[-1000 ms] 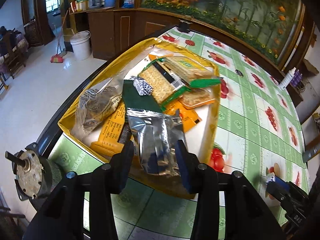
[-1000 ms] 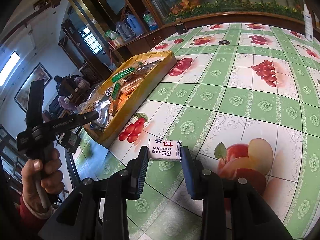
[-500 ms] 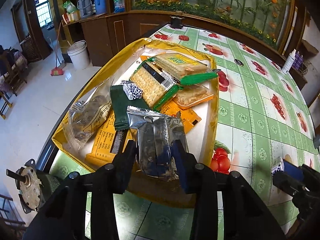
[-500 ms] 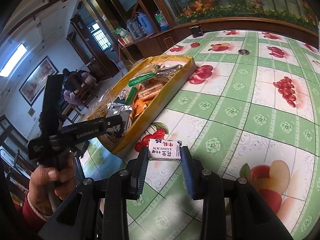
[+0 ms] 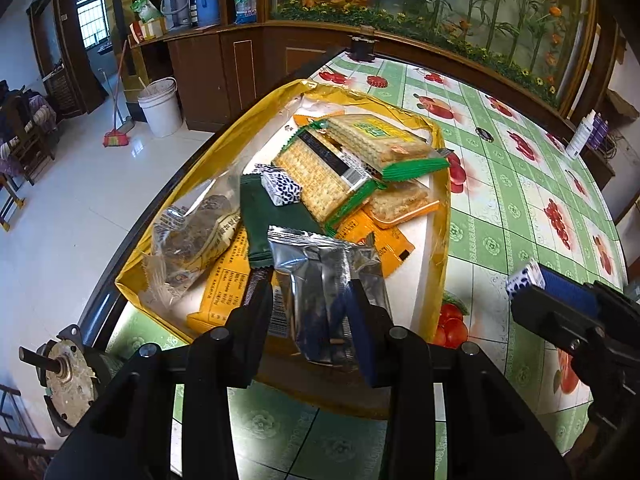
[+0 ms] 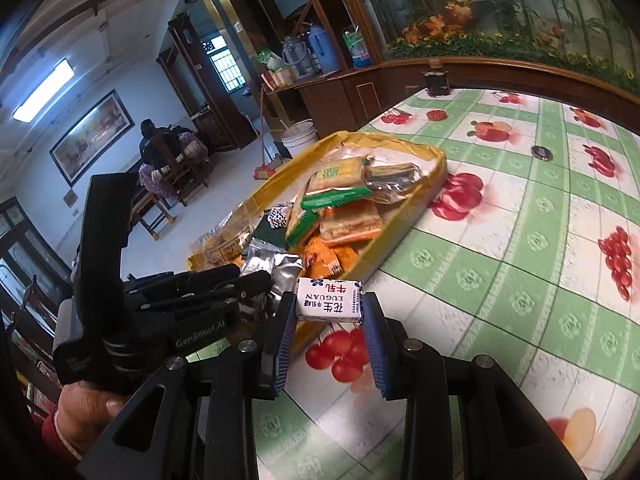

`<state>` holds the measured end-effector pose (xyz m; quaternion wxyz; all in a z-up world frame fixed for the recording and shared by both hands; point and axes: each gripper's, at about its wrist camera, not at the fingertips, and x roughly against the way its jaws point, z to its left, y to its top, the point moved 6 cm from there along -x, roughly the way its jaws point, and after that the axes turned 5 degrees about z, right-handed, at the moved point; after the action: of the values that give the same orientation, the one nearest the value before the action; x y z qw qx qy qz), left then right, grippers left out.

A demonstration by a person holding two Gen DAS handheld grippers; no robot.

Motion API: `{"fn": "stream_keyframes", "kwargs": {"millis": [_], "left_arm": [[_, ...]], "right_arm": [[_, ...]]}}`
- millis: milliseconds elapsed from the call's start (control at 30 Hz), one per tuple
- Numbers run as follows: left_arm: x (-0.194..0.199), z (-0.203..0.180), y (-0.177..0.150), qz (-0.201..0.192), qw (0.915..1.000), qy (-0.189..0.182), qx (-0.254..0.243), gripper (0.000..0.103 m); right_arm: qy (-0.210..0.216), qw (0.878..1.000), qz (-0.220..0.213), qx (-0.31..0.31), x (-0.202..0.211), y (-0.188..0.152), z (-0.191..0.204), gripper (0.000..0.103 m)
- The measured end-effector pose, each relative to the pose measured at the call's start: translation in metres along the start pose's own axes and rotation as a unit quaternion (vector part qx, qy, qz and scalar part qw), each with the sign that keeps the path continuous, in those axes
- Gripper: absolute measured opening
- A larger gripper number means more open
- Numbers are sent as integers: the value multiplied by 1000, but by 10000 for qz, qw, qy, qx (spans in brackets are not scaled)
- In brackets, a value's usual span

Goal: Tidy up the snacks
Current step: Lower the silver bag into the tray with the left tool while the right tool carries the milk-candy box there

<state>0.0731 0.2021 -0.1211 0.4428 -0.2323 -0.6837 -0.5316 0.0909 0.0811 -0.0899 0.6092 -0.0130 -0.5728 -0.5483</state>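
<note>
A yellow tray [image 5: 440, 208] at the table's left edge holds several snack packs: green-wrapped crackers [image 5: 320, 168], orange packets, a clear bag of dark pieces. My left gripper [image 5: 308, 292] is shut on a silver foil packet [image 5: 316, 280] over the tray's near end; its pads press the packet's sides. My right gripper [image 6: 330, 304] is shut on a small white candy pack [image 6: 329, 300] with red and blue print, held above the tablecloth just beside the tray's [image 6: 400, 232] near corner. The left gripper [image 6: 256, 280] sits right beside it. The right gripper [image 5: 528, 284] shows at the right edge of the left wrist view.
A green fruit-print tablecloth [image 6: 500, 264] covers the table. A metal motor-like part [image 5: 68, 376] sits at the near left corner. A dark jar [image 5: 362, 46] and a white bottle [image 5: 580, 136] stand at the far edge. A bucket [image 5: 160, 106] stands on the floor. A person [image 6: 160, 148] sits far off.
The left jaws narrowed onto the silver packet. The right gripper carried the white candy pack toward the tray and closer to the left gripper.
</note>
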Motion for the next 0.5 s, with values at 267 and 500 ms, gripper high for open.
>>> {"fn": "stream_keyframes", "kwargs": {"millis": [267, 500], "left_arm": [[0, 9, 4, 4, 10000, 52, 73, 36], [4, 14, 6, -91, 9998, 135, 89, 36]], "right_arm": [[143, 9998, -21, 118, -15, 20, 9, 34], [190, 9996, -79, 201, -21, 31, 13, 34]]}}
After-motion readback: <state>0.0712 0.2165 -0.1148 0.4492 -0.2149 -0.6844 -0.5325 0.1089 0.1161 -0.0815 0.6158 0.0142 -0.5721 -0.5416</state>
